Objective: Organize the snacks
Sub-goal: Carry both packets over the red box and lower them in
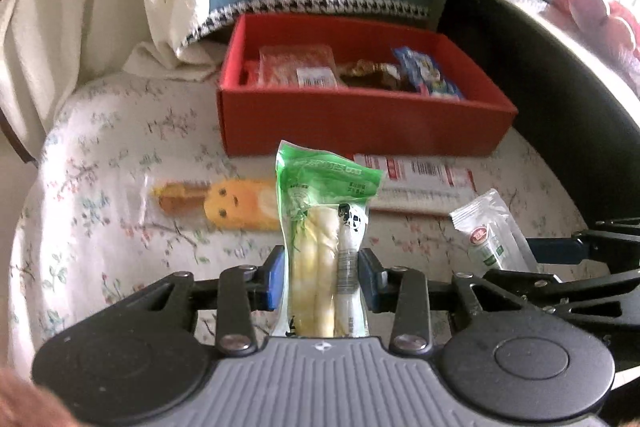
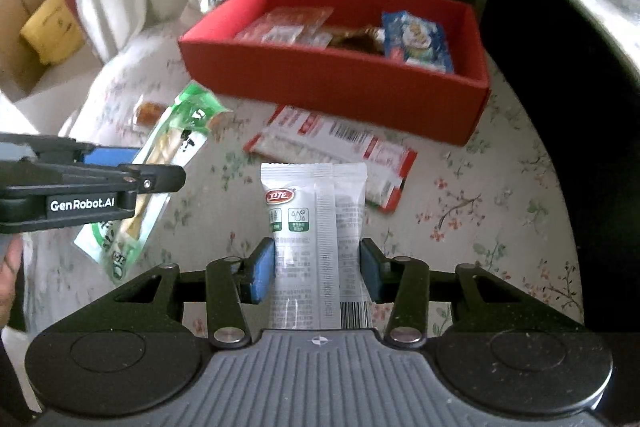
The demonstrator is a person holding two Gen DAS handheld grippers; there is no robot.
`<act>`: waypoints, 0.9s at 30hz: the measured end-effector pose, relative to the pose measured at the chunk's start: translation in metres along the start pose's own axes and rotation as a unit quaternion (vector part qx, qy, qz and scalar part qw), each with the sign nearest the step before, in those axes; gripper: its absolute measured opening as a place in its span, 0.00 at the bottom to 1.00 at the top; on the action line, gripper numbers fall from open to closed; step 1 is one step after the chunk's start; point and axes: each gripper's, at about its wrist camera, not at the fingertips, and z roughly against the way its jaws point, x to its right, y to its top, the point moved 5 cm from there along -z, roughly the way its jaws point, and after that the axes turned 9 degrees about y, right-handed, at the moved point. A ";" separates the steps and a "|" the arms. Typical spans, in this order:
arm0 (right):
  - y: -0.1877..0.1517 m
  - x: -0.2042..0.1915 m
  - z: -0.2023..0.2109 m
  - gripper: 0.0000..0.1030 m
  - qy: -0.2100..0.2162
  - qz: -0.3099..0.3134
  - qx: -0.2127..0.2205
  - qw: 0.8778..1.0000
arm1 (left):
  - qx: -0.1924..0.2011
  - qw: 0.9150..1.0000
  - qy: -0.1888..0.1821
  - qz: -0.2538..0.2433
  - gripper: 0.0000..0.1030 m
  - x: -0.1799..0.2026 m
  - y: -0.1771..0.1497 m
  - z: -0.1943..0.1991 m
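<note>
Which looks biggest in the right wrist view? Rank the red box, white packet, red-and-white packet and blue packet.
1. red box
2. white packet, though nearness to the camera inflates it
3. red-and-white packet, partly hidden, so its rank against the white one is unsure
4. blue packet

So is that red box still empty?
No, the red box already holds several packets, among them a blue packet at its right end.

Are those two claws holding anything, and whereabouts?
Left gripper pinches the green-topped packet around its lower middle; right gripper pinches the white packet likewise.
</note>
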 end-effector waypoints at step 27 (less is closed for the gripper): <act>0.072 -0.001 0.024 0.51 -0.040 -0.008 0.144 0.989 | 0.102 0.994 0.021 0.021 0.31 -0.008 0.072 0.016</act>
